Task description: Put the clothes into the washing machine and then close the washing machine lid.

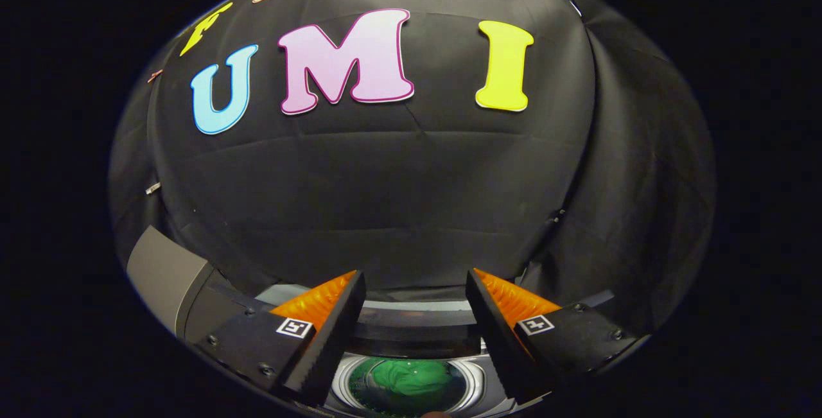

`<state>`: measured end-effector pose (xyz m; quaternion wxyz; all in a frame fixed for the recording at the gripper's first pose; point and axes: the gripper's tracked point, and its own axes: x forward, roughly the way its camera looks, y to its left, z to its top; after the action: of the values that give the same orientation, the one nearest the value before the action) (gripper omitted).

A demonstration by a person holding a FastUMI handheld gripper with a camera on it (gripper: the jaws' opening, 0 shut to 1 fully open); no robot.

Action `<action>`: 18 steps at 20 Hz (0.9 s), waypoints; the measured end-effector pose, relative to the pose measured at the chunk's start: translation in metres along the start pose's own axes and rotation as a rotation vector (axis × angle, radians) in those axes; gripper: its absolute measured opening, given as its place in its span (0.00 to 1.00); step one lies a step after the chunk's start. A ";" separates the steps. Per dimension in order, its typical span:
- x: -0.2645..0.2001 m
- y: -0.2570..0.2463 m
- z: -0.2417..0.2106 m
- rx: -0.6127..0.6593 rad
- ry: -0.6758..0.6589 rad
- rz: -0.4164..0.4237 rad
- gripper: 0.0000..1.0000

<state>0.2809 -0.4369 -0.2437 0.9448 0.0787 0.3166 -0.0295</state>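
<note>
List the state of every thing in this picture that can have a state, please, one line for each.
gripper: open, jaws wide apart, holding nothing.
washing machine: open at the top, its drum in sight below the jaws.
washing machine lid: apparently raised, standing beside the opening, not yet closed.
green clothes: already inside the drum, lying crumpled at its bottom.

The washing machine [173,277] stands below the gripper [414,289], its grey body reaching out toward eight o'clock of the fingers. Its round drum opening with a pale ring lies at six o'clock, between and beneath the spread, empty fingers. Green clothes [406,379] lie crumpled inside the drum. A dark rim curves across just beyond the opening, at twelve o'clock of it.
</note>
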 end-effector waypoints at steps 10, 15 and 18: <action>-0.044 0.000 -0.043 -0.010 0.064 -0.048 0.99; -0.072 0.006 -0.100 -0.038 0.184 -0.042 0.99; -0.093 0.015 -0.147 -0.032 0.272 -0.004 0.99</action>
<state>0.1211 -0.3973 -0.3019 0.8942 0.0661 0.4424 -0.0156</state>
